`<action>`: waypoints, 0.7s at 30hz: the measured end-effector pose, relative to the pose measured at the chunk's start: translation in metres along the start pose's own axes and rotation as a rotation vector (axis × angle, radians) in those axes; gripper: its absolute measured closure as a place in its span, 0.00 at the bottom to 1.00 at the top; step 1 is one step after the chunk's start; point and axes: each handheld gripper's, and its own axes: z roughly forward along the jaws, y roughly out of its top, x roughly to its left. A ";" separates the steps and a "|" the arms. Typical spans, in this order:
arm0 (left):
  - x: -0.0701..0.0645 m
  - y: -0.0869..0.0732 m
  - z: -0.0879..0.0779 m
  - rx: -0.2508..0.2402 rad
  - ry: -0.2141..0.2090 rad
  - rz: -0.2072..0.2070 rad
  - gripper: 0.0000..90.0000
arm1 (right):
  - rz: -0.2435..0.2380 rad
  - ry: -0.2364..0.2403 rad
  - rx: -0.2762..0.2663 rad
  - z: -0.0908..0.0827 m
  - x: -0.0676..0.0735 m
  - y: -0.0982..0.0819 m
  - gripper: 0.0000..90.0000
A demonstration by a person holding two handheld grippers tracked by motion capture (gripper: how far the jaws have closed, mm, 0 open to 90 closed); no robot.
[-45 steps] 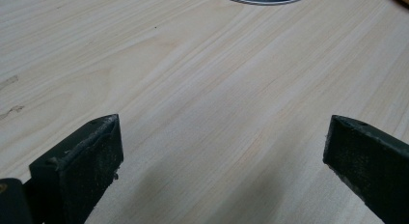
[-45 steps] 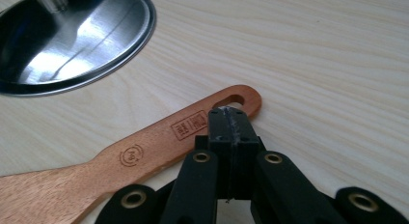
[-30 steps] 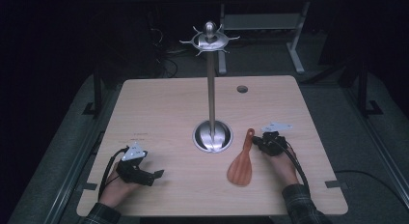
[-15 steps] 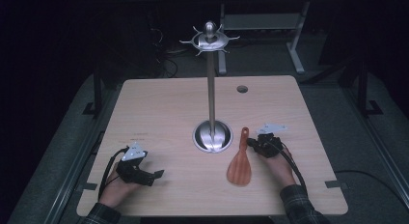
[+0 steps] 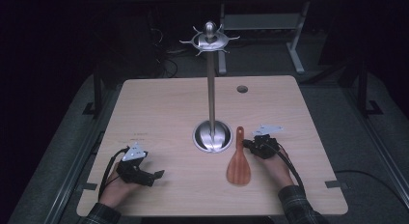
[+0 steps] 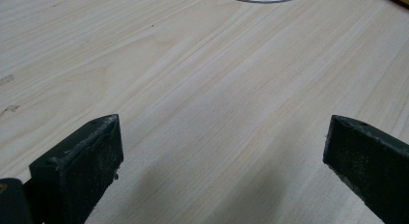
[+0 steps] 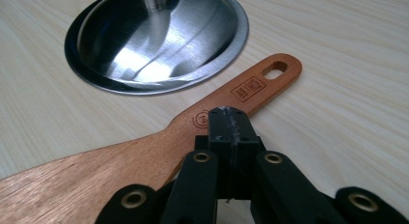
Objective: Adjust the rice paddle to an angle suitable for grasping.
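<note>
A wooden spatula (image 5: 238, 168) lies flat on the table (image 5: 164, 103), its handle pointing away from the person, just right of the steel stand's round base (image 5: 212, 136). My right gripper (image 5: 246, 143) is shut, jaws pressed together with nothing between them. In the right gripper view its tips (image 7: 227, 115) sit against the spatula's handle (image 7: 251, 89), near the base (image 7: 154, 35). My left gripper (image 5: 156, 175) rests at the table's front left. Its jaws stand wide open (image 6: 222, 151) over bare wood.
The stand's tall pole carries a hooked ring on top (image 5: 210, 40). A round cable hole (image 5: 242, 89) sits in the table's far right part. Dark floor and table legs lie beyond the table's edges.
The right gripper has shifted slightly left, and the spatula's handle end has swung a little left toward the stand's base. The left gripper has stayed put.
</note>
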 end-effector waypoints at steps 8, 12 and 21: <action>0.000 0.000 0.000 0.000 -0.001 0.001 0.00 | -0.025 0.023 0.000 0.002 0.004 0.001 1.00; 0.000 0.000 0.000 0.002 -0.002 -0.001 0.00 | -0.028 0.030 -0.001 0.002 0.006 0.002 1.00; 0.000 0.000 0.000 0.000 -0.004 0.001 0.00 | 0.010 0.070 0.040 -0.013 0.017 0.012 1.00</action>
